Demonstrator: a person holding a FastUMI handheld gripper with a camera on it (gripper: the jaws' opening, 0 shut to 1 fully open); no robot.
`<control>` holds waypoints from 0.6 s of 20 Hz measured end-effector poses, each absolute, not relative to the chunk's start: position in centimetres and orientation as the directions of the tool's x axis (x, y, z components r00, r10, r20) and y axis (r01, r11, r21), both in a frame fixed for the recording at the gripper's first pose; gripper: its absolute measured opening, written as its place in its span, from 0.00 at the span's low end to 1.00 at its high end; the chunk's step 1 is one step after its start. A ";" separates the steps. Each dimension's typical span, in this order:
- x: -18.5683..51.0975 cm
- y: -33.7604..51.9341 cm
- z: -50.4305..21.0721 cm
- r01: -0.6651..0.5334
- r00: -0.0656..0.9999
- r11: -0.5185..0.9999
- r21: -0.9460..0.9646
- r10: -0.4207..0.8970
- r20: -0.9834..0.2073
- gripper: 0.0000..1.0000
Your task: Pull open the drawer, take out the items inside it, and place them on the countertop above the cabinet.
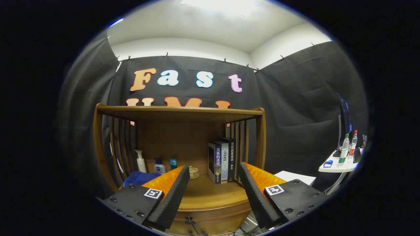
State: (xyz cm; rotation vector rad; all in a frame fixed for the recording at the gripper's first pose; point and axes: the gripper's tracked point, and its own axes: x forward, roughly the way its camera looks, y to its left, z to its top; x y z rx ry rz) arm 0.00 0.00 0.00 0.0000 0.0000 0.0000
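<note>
My gripper [213, 173] is open, its two black-padded orange fingers spread wide with nothing between them. Below and between the fingers is the curved wooden front of the cabinet's drawer [210, 214], shut, with a small dark knob [188, 220] on it. Above the drawer lies the wooden countertop [210, 191], just ahead of the fingers. The drawer's contents are hidden.
On the countertop stand a few books [223, 160] at the right, a small cup on a saucer [193, 172], bottles [141, 160] and a blue cloth [141, 178] at the left. A shelf board [178, 113] roofs the cabinet. A white side table [339, 164] with bottles stands far right.
</note>
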 end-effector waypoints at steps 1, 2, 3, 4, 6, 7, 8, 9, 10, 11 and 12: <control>0.2 0.2 0.0 -0.002 1.000 1.000 -0.001 0.002 -0.004 0.98; 0.3 0.4 -0.2 -0.004 1.000 1.000 -0.003 0.004 -0.009 0.98; 0.3 0.7 -0.3 -0.007 1.000 1.000 -0.006 0.007 -0.009 0.98; 0.3 0.9 -0.3 -0.009 1.000 1.000 -0.008 0.009 -0.008 0.98; 0.4 1.5 -0.7 -0.014 1.000 1.000 -0.009 0.014 -0.009 0.98; 0.4 1.6 -1.0 -0.015 1.000 1.000 -0.007 0.015 -0.010 0.98; 0.4 2.0 -1.1 -0.022 1.000 1.000 -0.003 0.022 -0.008 0.98; 0.3 2.4 -1.3 -0.029 1.000 1.000 0.003 0.029 -0.005 0.98; 0.4 2.8 -1.6 -0.036 0.999 0.999 0.008 0.036 -0.004 0.98; 0.5 3.3 -2.0 -0.043 0.999 0.999 0.011 0.043 -0.007 0.98; 0.4 3.7 -2.2 -0.052 0.999 0.999 0.012 0.052 -0.004 0.98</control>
